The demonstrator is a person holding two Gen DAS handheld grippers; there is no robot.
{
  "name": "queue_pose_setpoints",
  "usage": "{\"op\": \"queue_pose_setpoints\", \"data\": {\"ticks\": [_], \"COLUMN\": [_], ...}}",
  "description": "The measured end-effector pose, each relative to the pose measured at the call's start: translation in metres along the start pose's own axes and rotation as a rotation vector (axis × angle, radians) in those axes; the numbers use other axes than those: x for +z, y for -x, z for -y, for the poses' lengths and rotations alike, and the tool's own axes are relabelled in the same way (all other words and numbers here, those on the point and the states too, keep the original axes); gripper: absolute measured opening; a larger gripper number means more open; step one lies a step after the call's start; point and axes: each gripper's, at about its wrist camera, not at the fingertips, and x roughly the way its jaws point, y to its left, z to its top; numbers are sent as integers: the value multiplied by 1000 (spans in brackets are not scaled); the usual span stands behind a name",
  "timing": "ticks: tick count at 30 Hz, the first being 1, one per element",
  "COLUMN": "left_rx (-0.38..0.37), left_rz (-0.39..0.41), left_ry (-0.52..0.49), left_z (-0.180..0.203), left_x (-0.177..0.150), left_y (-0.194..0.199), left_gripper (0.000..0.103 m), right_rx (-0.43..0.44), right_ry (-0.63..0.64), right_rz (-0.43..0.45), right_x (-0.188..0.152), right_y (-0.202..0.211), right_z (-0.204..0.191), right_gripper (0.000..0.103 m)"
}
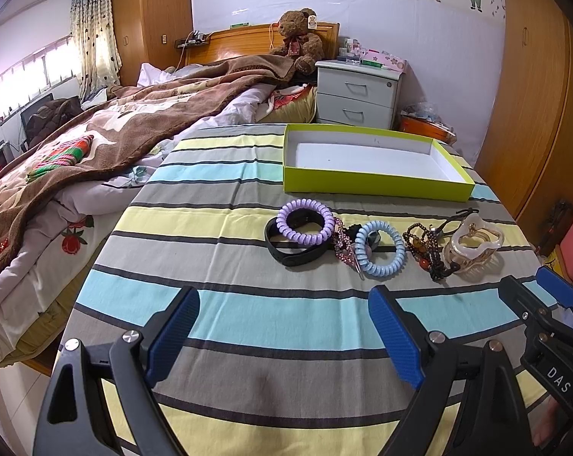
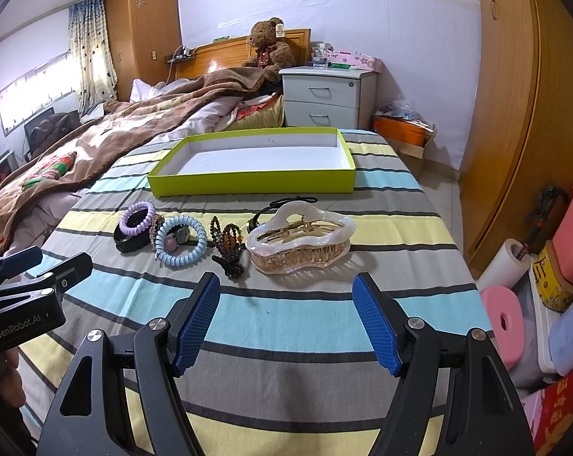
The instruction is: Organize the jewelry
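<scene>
A shallow lime-green box (image 1: pixel 373 184) (image 2: pixel 248 184) with a white inside stands empty at the far side of the striped cloth. In front of it lies a row of pieces: a purple coil band (image 1: pixel 305 221) (image 2: pixel 137 218) on a black wristband (image 1: pixel 286 254), a pink rhinestone clip (image 1: pixel 343 245), a blue coil band (image 1: pixel 379 247) (image 2: pixel 181 241), brown beads (image 1: pixel 423 245) (image 2: pixel 227 239), and a large pearly claw clip (image 1: pixel 474 243) (image 2: pixel 301 237). My left gripper (image 1: pixel 284 296) is open and empty, short of the bands. My right gripper (image 2: pixel 286 281) is open and empty, just short of the claw clip.
The striped cloth (image 1: pixel 248 326) covers a table beside an unmade bed (image 1: pixel 77 159). A white nightstand (image 1: pixel 356 93) stands beyond the box. Wooden wardrobes (image 2: pixel 514 114) line the right side, with rolls and boxes (image 2: pixel 545 304) on the floor by the table's right edge.
</scene>
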Motion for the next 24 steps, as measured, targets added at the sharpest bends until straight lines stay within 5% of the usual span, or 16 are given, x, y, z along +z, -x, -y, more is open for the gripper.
{"op": "queue_pose_setpoints", "data": {"ticks": [24], "left_rx": [1], "left_rz": [-20], "left_ry": [0], "left_z": [-4], "left_x": [5], "left_y": [-7], "left_gripper": [92], "right_rx": [-23], "right_ry": [-14], "right_rz": [-4], "right_x": [9], "right_y": [-4], "right_z": [7], "right_gripper": [72]}}
